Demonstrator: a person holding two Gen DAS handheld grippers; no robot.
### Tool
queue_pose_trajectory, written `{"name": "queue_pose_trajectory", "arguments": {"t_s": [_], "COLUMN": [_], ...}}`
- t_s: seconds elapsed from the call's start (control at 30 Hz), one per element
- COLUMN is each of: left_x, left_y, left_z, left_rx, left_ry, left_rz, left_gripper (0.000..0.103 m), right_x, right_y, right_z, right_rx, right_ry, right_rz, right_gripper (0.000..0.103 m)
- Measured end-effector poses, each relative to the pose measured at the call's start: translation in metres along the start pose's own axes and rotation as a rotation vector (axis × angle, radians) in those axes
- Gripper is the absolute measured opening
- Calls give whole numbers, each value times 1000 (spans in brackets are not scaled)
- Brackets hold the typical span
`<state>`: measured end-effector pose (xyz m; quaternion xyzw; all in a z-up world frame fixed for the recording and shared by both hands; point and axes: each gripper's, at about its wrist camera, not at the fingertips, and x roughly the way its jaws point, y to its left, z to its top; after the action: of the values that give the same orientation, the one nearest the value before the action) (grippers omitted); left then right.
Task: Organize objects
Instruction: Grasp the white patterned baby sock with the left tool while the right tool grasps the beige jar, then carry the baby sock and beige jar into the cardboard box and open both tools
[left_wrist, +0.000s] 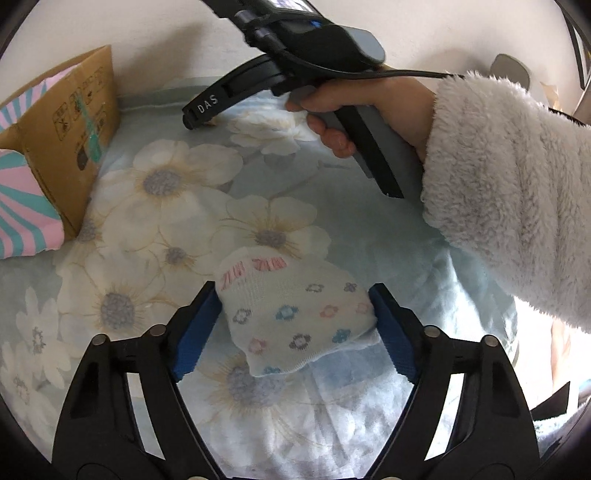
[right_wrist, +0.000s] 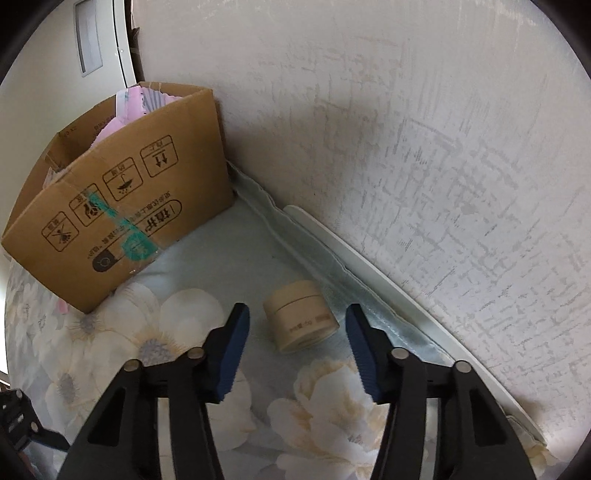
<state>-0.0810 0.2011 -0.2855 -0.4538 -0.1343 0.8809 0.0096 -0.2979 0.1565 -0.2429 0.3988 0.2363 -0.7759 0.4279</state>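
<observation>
The left gripper (left_wrist: 295, 325) was clamped on a white sock (left_wrist: 291, 317) with small flower marks, held over the floral bedsheet (left_wrist: 166, 206). The right gripper (right_wrist: 297, 345) stood with its jaws apart, a beige jar (right_wrist: 300, 320) lying on its side between its fingertips, untouched. A cardboard box (right_wrist: 122, 206) against the wall held pink-striped fabric (right_wrist: 127, 110).

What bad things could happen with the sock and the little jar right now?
The left claw pinches the flowery sock only by its edges, so it might slip out onto the bedsheet. The right claw is open with the small jar not yet gripped; on the soft sheet beside the wall it could tip or roll away from the cardboard box.
</observation>
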Motion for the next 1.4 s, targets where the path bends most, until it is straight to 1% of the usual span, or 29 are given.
{"name": "queue_pose_trajectory", "arguments": {"t_s": [0.03, 0.1, 0.3, 0.43, 0.73, 0.83, 0.87, 0.9, 0.93, 0.97, 1.13, 1.23, 1.4], "left_x": [0, 1, 0, -4, -29, -41, -42, -52, -59, -59, -87, -106, -136], "left_y": [-2, -5, -8, -7, -4, -4, -2, -3, -3, 0, 14, 31, 69], "left_z": [-1, -1, -1, 1, 11, 24, 37, 37, 41, 48, 67, 80, 99], "left_rx": [6, 17, 27, 19, 15, 28, 33, 38, 41, 41, 36, 32, 16], "left_ry": [1, -1, 0, 1, -47, -66, -72, -79, -89, -96, -137, -162, -193], "left_rz": [1, -1, -3, -4, 0, 2, 5, 7, 8, 9, 14, 22, 28], "left_gripper": [77, 71, 66, 65, 65, 65, 65, 65, 65, 65, 65, 65, 65], "right_x": [1, 0, -8, -16, -38, -48, -54, -56, -61, -71, -92, -108, -124], "right_y": [0, 0, 2, -1, 1, -1, 7, 8, 9, 4, 14, 19, 36], "right_z": [0, -1, 0, 2, 10, 15, 17, 29, 31, 30, 49, 56, 82], "right_rx": [-1, 0, -4, 10, 30, 47, 50, 53, 58, 68, 77, 79, 93], "right_ry": [4, 1, -21, -34, -56, -62, -65, -67, -69, -73, -87, -97, -119], "right_rz": [-1, -4, -8, -6, -2, -1, -2, -2, -2, 3, 9, 6, -5], "right_gripper": [37, 37, 37, 36, 35, 35, 34, 34, 34, 34, 32, 32, 32]}}
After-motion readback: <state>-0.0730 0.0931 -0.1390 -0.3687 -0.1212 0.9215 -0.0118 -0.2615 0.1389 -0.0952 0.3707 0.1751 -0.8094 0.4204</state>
